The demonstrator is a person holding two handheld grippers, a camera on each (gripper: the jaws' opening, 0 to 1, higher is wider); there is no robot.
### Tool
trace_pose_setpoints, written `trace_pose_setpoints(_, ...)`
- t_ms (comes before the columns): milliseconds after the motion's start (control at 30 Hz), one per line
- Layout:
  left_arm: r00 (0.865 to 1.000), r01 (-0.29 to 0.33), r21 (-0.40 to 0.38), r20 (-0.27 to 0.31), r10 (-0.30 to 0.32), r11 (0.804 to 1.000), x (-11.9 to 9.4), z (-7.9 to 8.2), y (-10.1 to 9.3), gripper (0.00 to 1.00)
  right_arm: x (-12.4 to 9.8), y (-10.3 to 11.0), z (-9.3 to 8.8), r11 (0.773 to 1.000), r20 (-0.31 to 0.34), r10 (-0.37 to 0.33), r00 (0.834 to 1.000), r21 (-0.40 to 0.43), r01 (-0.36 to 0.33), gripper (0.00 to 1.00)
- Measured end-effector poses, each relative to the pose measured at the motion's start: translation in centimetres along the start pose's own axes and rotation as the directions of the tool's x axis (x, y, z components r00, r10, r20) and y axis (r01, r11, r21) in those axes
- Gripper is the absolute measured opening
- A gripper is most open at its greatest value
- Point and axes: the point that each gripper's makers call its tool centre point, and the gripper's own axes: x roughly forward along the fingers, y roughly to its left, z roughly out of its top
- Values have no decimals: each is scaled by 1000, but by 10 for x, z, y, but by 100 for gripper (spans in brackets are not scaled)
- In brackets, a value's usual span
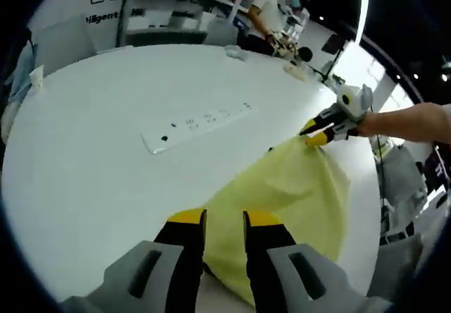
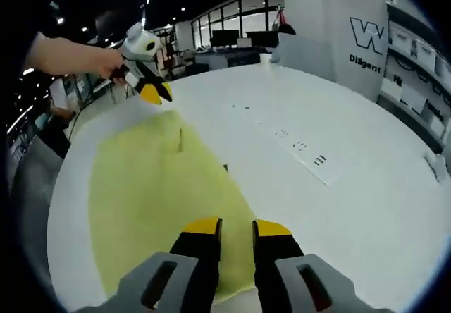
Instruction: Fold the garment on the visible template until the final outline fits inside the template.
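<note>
Garment (image 1: 296,200) seemingly between both grippers

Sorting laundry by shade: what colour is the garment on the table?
Plain pale yellow garment, no pattern; clearest in the right gripper view.

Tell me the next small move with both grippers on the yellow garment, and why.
Probably draw both corners across together to start a fold. The left gripper and right gripper each sit at an edge of the yellow garment, which lies spread over the white table and looks unfolded.

Matt yellow cloth garment (image 2: 162,193) on smooth white table (image 2: 338,115)
</note>
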Motion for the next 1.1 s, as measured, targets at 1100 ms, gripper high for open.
trace_pose_setpoints(1100,973,34,258,-229,27,966,36,-36,17,17,11,-13,-21,998,-92,17,996,-57,-23,3)
